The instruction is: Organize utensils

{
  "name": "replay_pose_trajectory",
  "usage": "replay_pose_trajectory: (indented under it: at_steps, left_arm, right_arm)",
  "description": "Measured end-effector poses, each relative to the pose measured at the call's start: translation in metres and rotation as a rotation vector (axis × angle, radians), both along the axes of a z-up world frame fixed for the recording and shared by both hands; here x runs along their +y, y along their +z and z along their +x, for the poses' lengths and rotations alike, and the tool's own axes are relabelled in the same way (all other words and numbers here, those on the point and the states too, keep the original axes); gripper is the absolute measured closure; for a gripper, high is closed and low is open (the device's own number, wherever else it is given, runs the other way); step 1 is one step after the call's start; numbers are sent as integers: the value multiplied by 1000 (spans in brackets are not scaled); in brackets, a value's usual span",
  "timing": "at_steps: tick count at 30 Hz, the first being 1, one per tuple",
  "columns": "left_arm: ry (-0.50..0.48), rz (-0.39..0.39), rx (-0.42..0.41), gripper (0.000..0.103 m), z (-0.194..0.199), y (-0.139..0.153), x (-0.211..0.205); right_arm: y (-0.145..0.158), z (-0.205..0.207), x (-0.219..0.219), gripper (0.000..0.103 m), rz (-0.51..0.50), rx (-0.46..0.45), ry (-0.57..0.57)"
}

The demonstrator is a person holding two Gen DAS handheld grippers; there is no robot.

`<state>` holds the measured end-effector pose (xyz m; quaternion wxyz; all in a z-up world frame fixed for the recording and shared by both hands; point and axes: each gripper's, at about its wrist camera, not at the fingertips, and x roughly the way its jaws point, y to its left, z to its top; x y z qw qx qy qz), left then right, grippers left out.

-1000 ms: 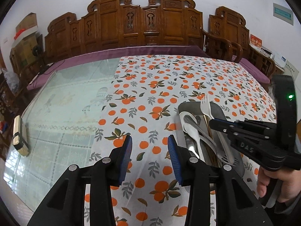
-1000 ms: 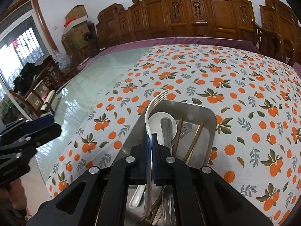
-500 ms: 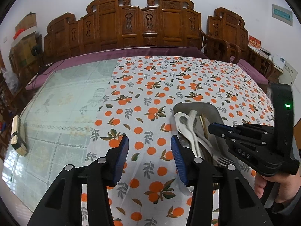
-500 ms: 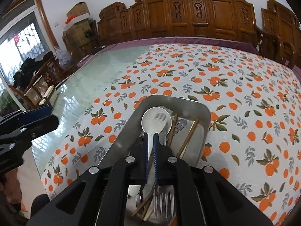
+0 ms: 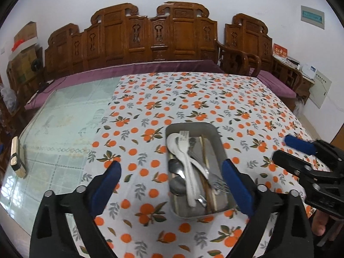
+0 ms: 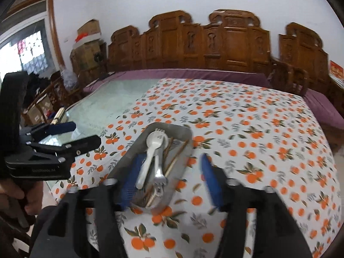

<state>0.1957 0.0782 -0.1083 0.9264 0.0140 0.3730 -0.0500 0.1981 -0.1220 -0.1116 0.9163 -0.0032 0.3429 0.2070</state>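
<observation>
Blue pads of the left gripper (image 5: 169, 178) frame the near view from the left wrist, its jaws opening wide and gripping nothing; the metal tray (image 5: 217, 135) shows between them on the cloth below, untouched by either pad. The right gripper (image 6: 169, 178) likewise has its jaws opening, both pads clear of the utensils, with the tray's near end seen in the gap beneath them. Seen from the left wrist, that right gripper hangs just to the right of the tray, a hand (image 5: 320, 223) wrapped round its handle.

Inside the tray lie the utensils in a loose heap: a white plastic fork (image 5: 186, 161) laid lengthwise across a white spoon (image 5: 173, 143), metal spoons (image 5: 176, 167) at the tray's left side, a metal fork (image 5: 219, 186) with tines toward the near end, and brown chopsticks (image 5: 204, 154) along the right side.

The tray rests on an orange-print tablecloth (image 5: 193, 99). Left of the tray, past the cloth's edge, bare glass tabletop (image 5: 64, 124) shows, and a small boxy object (image 5: 17, 159) sits at its far left rim. Beyond the tray stands carved wooden seating (image 5: 154, 36) against a white wall.
</observation>
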Motion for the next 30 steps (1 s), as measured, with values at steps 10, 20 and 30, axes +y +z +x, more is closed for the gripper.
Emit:
replay_pose_trajectory:
  at_steps: [10, 20, 30]
  left_arm:
    - [-8, 2, -11, 8, -36, 14, -34]
    - [-1, -38, -54, 8, -74, 41, -49]
    - [10, -37, -187, 8, -106, 97, -61]
  right_arm:
    - [19, -45, -57, 3, 2, -41, -118]
    - [43, -83, -84, 3, -1, -101, -185]
    - [95, -116, -93, 3, 14, -230, -202]
